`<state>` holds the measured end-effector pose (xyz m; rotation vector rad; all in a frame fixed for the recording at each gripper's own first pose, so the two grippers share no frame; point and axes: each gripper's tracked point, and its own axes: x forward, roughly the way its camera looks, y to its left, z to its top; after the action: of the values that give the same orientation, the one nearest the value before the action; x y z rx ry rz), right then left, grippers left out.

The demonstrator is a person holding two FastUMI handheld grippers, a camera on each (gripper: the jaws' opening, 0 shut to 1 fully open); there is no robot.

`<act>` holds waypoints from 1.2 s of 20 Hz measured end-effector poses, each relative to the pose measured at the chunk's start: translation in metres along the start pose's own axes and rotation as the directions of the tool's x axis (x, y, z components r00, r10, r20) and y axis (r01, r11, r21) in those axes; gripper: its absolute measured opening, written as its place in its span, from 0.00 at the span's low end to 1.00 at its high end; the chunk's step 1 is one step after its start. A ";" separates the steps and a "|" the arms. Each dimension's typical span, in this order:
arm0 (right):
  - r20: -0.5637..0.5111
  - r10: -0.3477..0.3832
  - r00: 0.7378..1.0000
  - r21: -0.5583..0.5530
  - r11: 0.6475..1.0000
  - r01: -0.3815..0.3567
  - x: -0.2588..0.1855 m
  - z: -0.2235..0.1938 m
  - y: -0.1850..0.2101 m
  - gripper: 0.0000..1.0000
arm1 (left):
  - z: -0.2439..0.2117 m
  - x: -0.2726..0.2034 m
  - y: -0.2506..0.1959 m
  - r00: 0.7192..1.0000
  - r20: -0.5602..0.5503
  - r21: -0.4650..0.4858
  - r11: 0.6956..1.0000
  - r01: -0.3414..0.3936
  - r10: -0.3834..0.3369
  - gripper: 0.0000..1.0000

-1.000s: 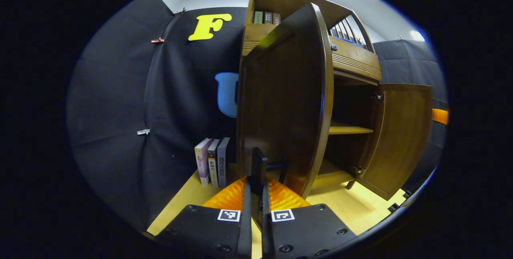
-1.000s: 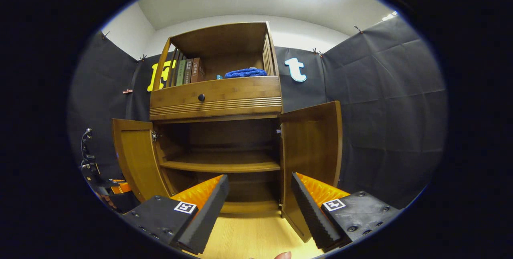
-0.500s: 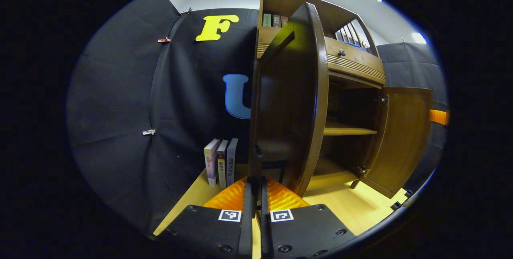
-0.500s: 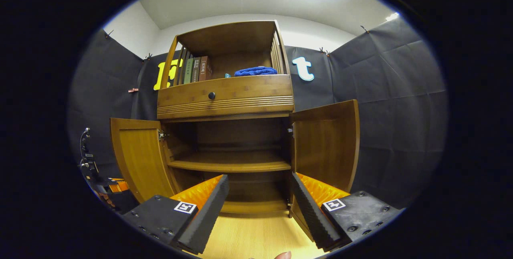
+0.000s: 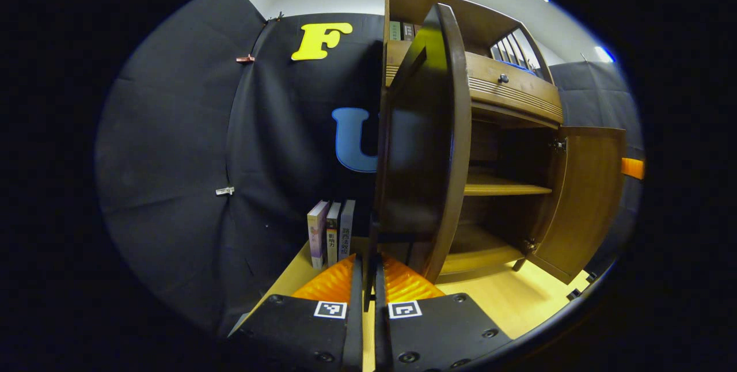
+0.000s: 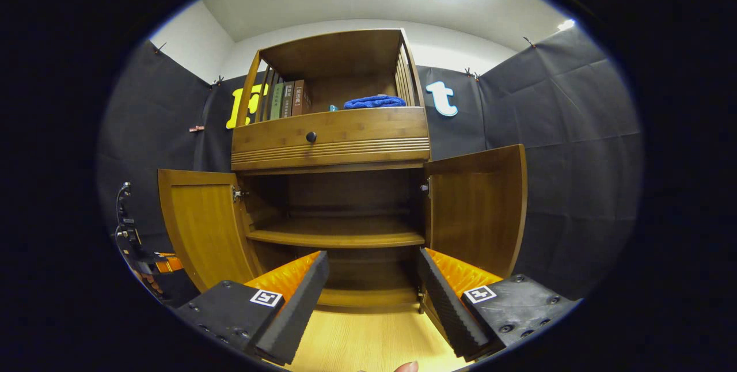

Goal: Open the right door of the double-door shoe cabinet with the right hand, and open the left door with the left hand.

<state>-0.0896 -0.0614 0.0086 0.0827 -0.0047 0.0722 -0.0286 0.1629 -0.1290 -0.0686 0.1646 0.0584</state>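
left claw (image 5: pixel 368 268): pinching left door (image 5: pixel 423 147) handle | right claw (image 6: pixel 371 288): spread, empty | right door (image 6: pixel 475 211): swung wide

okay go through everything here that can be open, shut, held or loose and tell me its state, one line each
Left door: swung open.
Right door: swung open.
Drawer: closed.
Left gripper: closed on a dark bar at the left door's lower edge, apparently its handle.
Right gripper: open, holding nothing, apart from the cabinet.
Books on floor: upright, by the cabinet's side.
Blue cloth: lying on the top shelf.
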 end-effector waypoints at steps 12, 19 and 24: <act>-0.002 0.054 0.999 0.011 0.999 -0.054 0.018 -0.001 0.029 0.98 | 0.022 -0.060 -0.016 0.998 0.062 0.018 0.999 -0.027 0.025 0.52; -0.005 0.089 0.996 0.019 0.996 -0.088 0.024 -0.004 0.040 0.98 | 0.045 -0.068 -0.044 0.995 0.097 0.023 0.999 -0.035 0.033 0.98; 0.007 0.072 0.997 0.026 0.997 -0.072 0.025 -0.005 0.041 1.00 | 0.055 -0.065 -0.065 0.995 0.098 0.021 1.000 -0.013 0.011 0.98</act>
<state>-0.0677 -0.0187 0.0076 0.1095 -0.0128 0.1441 -0.0796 0.0990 -0.0596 -0.0432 0.0673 0.0718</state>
